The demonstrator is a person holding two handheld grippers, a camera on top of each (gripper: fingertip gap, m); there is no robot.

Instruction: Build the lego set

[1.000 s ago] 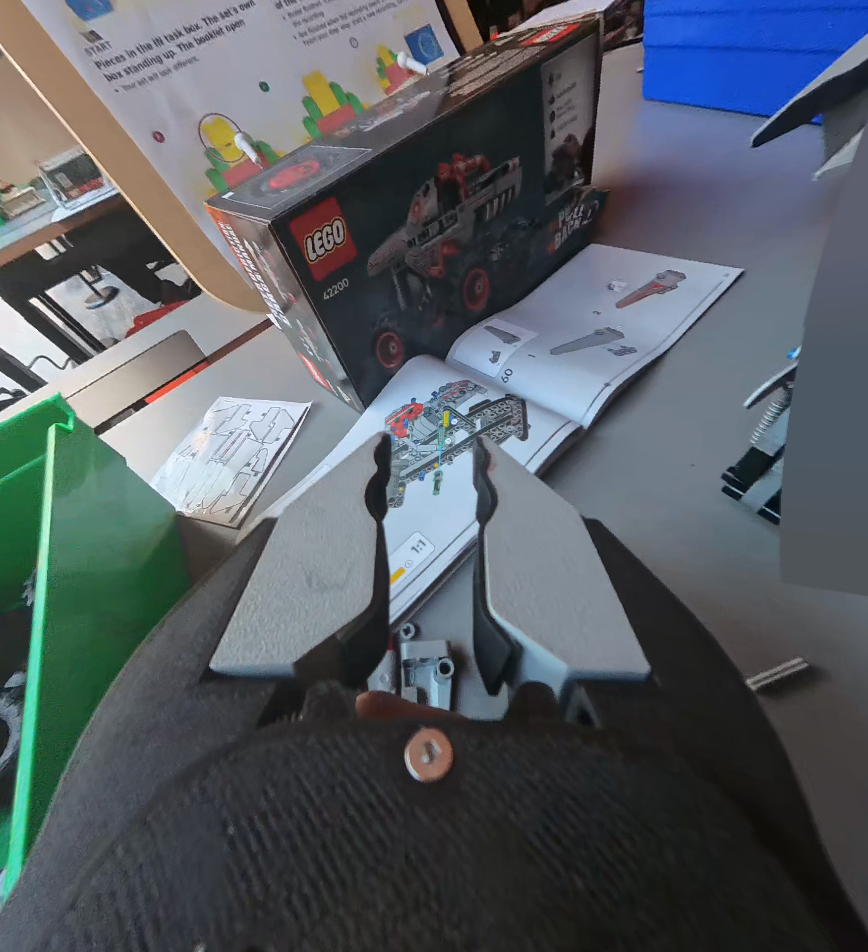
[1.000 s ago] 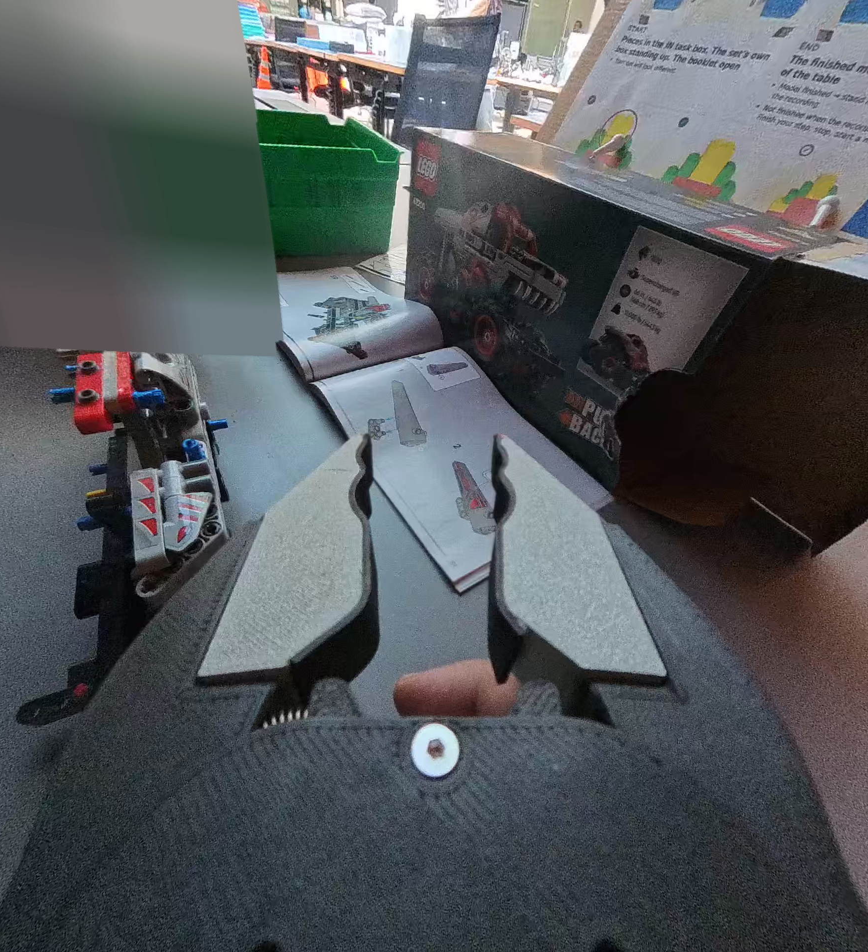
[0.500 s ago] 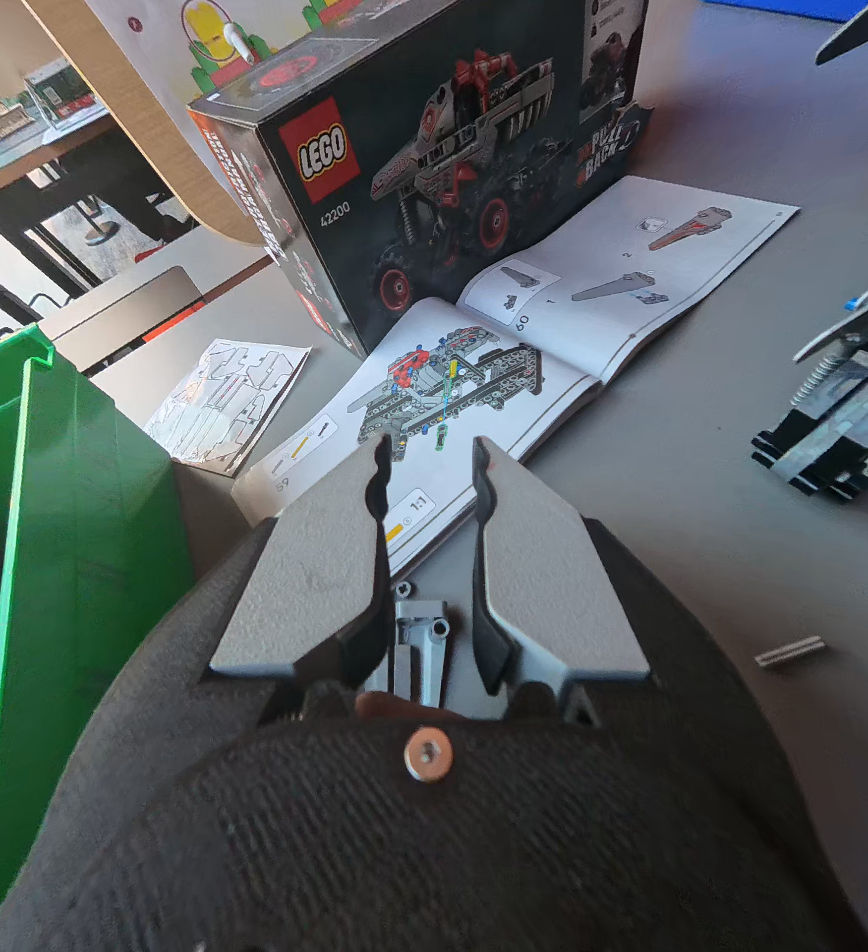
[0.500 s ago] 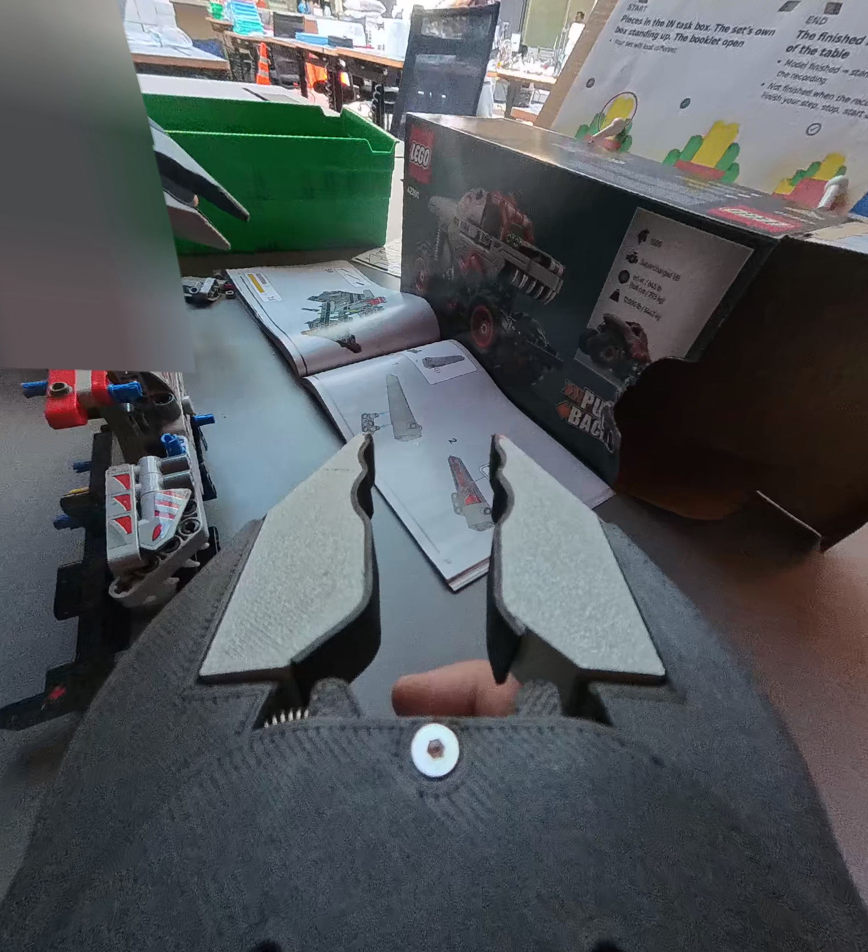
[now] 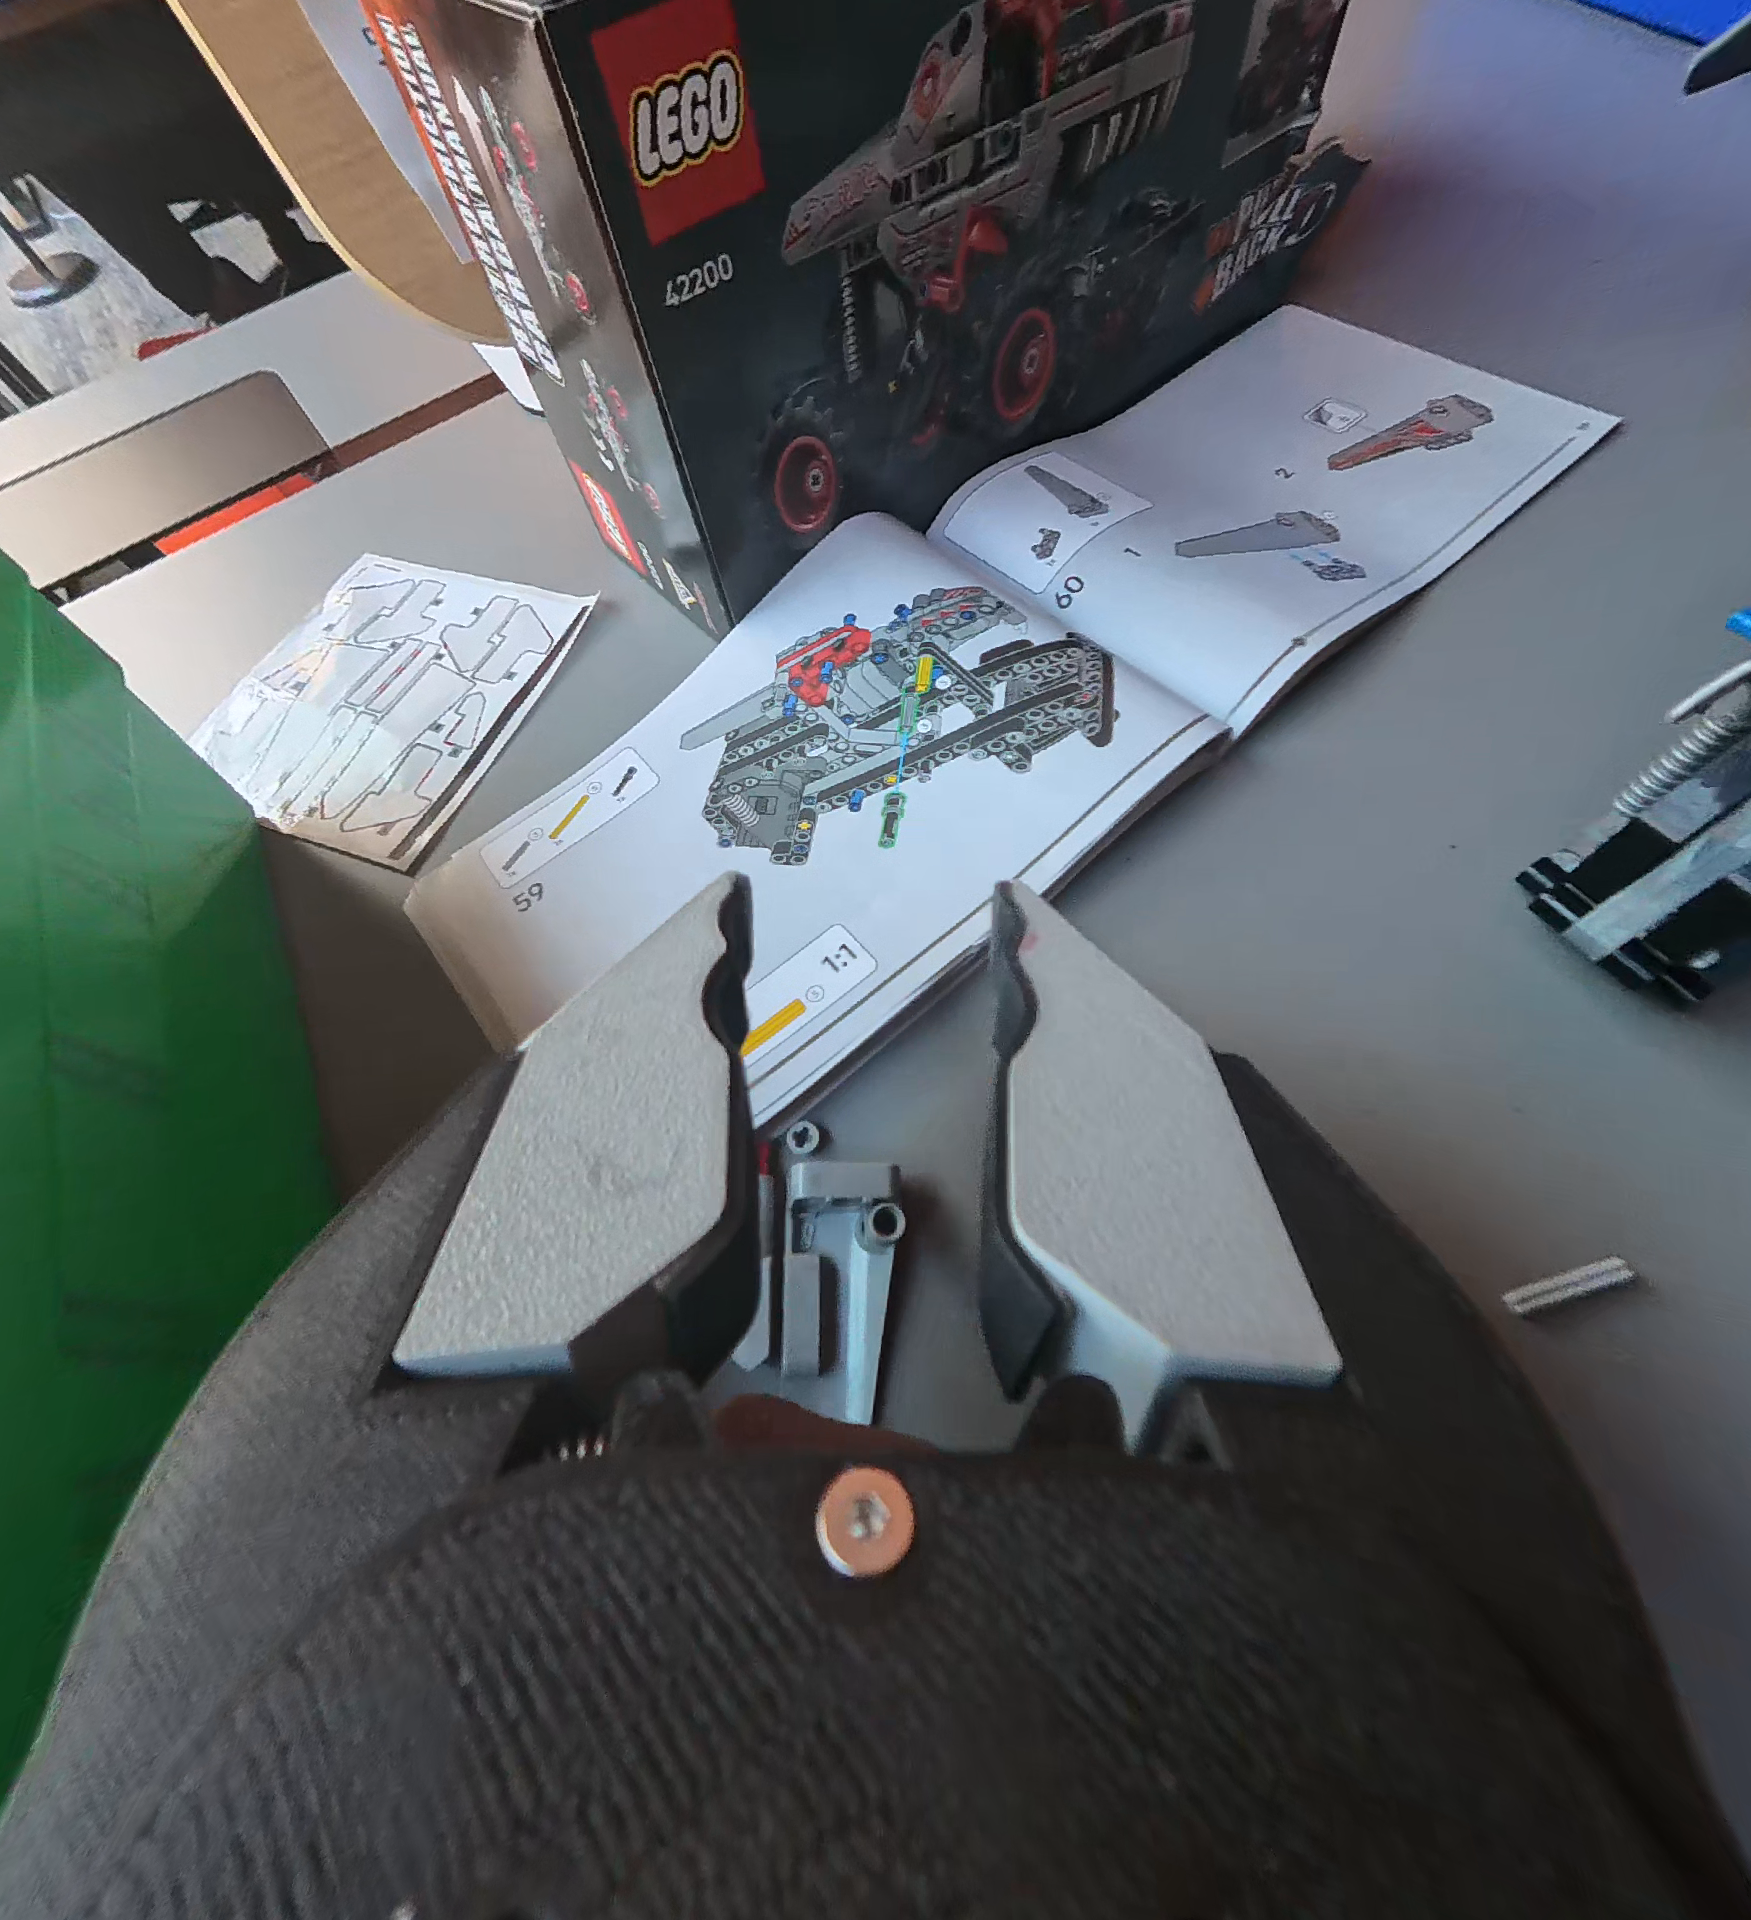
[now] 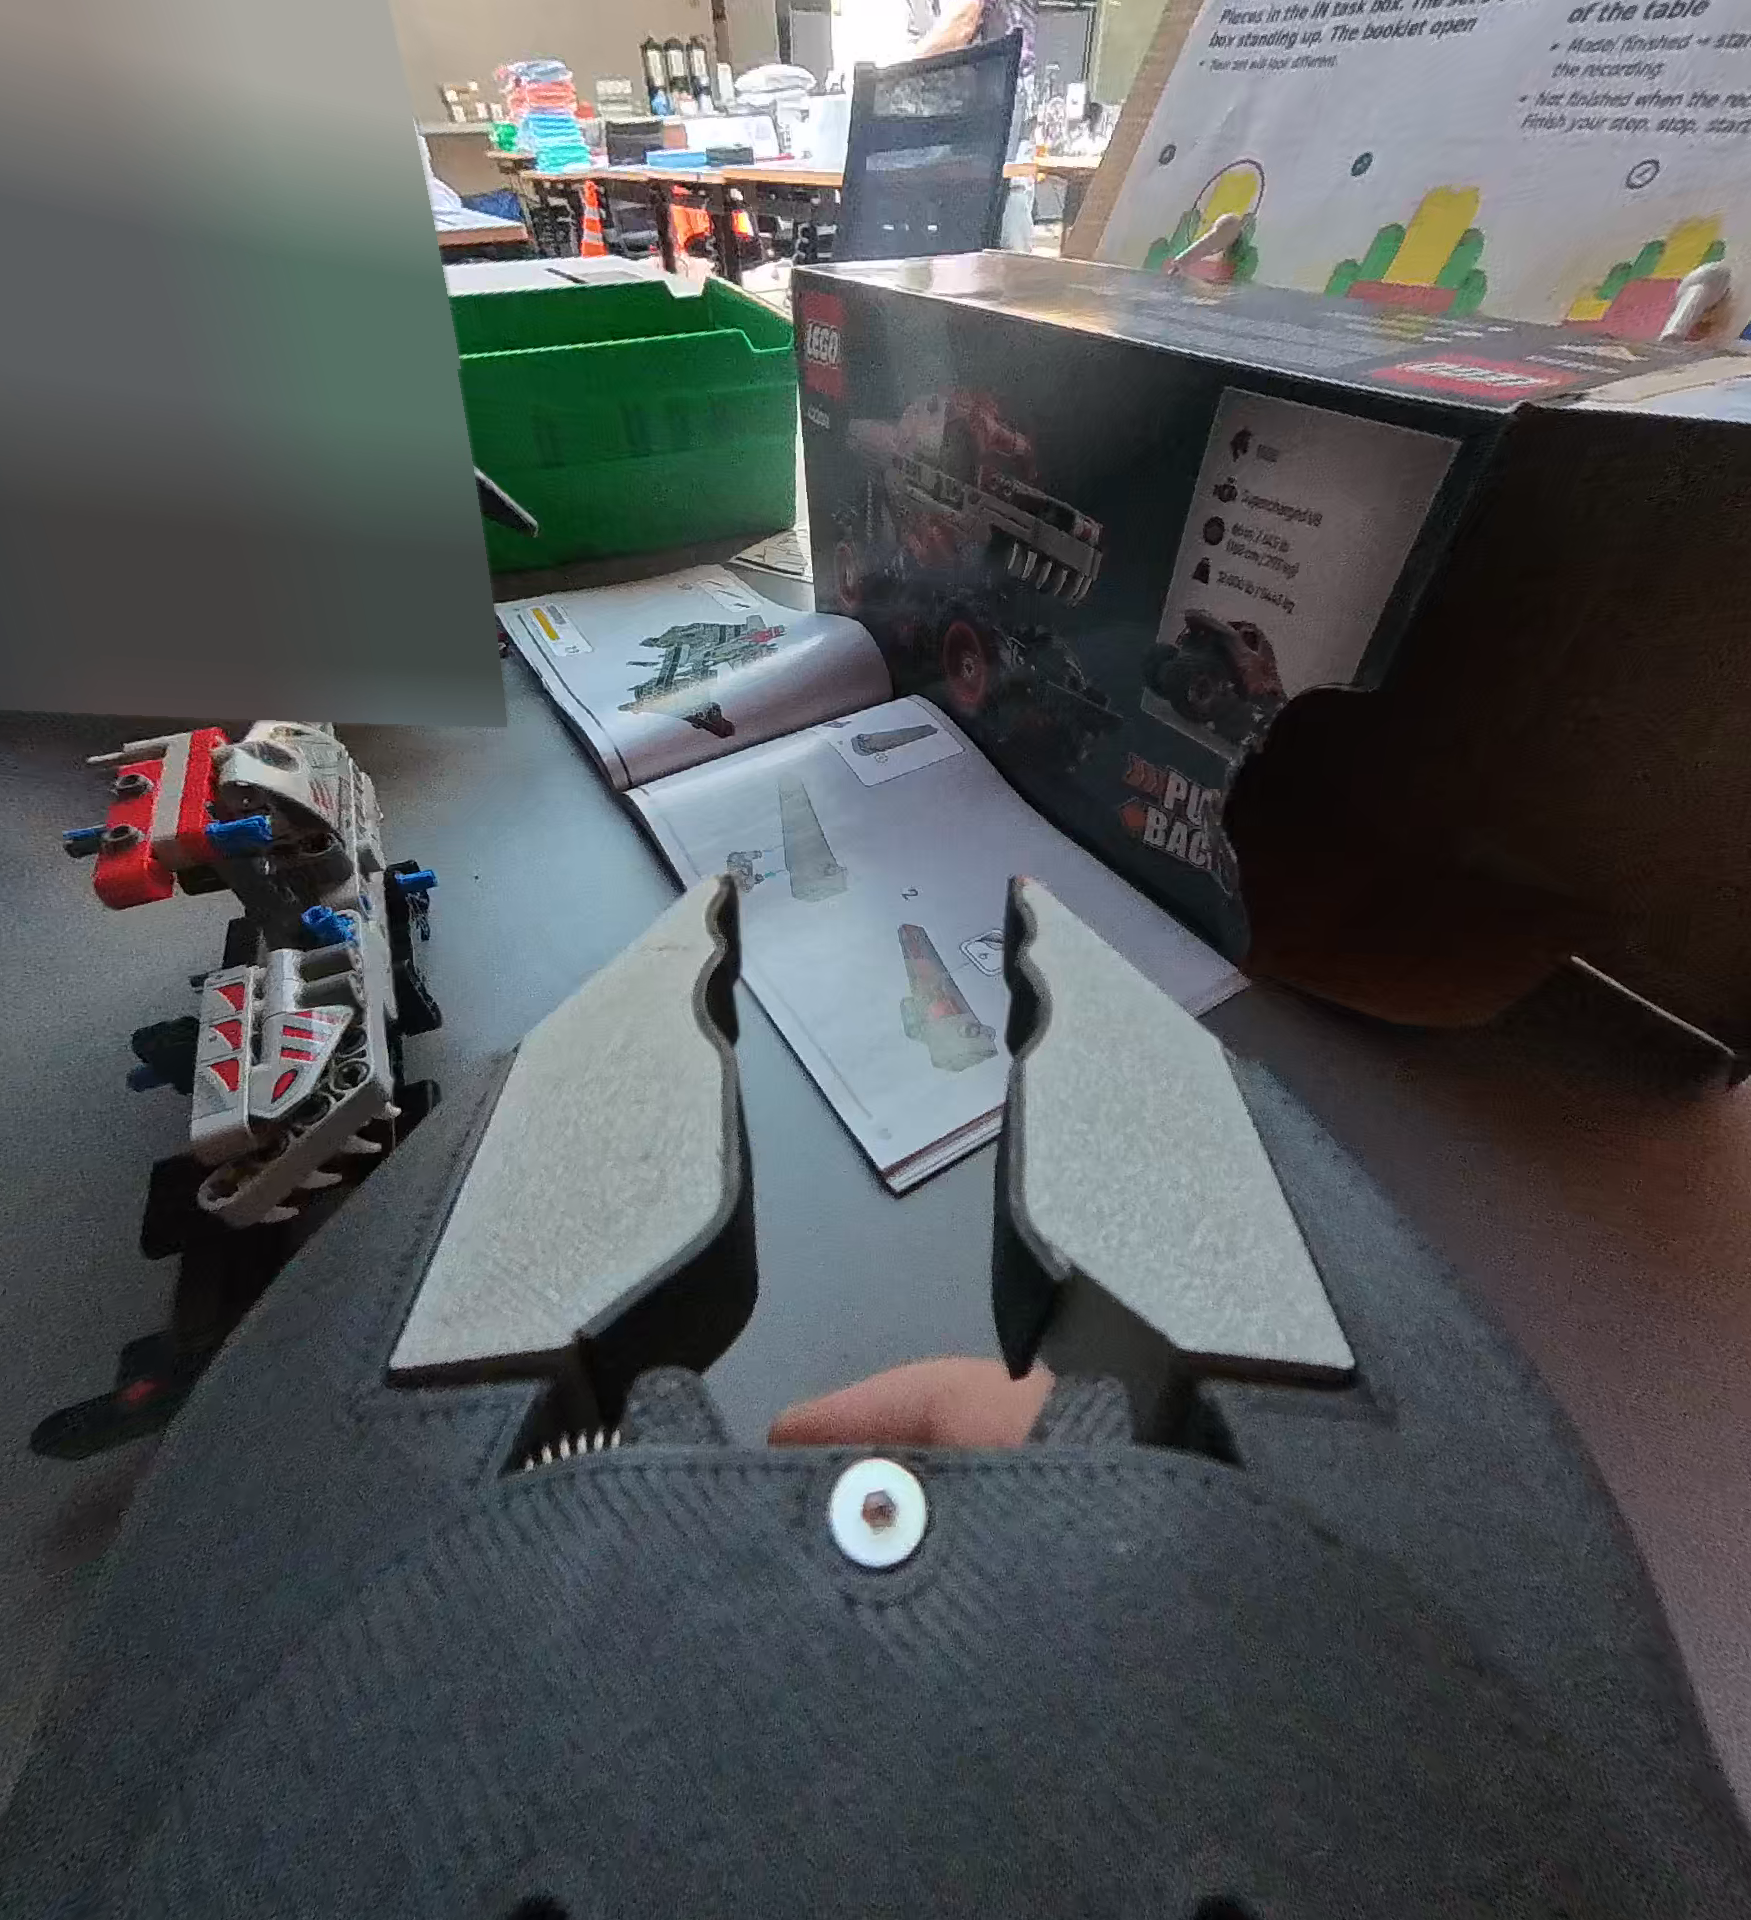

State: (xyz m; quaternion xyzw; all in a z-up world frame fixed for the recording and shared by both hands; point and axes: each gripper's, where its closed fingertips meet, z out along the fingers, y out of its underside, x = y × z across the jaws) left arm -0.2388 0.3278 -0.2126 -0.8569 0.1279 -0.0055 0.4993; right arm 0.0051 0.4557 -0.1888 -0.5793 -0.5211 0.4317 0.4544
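My left gripper (image 5: 866,909) is open above the table. A light grey brick piece (image 5: 835,1262) lies on the table below the gap between its fingers, near the front edge of the open instruction booklet (image 5: 954,707). My right gripper (image 6: 871,899) is open and empty over the booklet's (image 6: 850,852) right page. The partly built grey, red and black truck model (image 6: 268,966) lies on the table left of the right gripper. It also shows in the left wrist view (image 5: 1702,831) at the far right.
The dark set box (image 5: 954,239) stands behind the booklet. A green bin (image 5: 71,1039) is at the left, a sticker sheet (image 5: 383,707) beside it. A small grey axle (image 5: 1567,1286) lies at the right. A poster board (image 6: 1473,156) leans behind the box. The gap from one gripper's tips to the other's is roughly 30 cm. My left tips are roughly 12 cm from the small grey axle (image 5: 1567,1286).
My left gripper has moved forward and down toward the booklet and opened wider over the grey piece. The right gripper has shifted a little and opened slightly wider.
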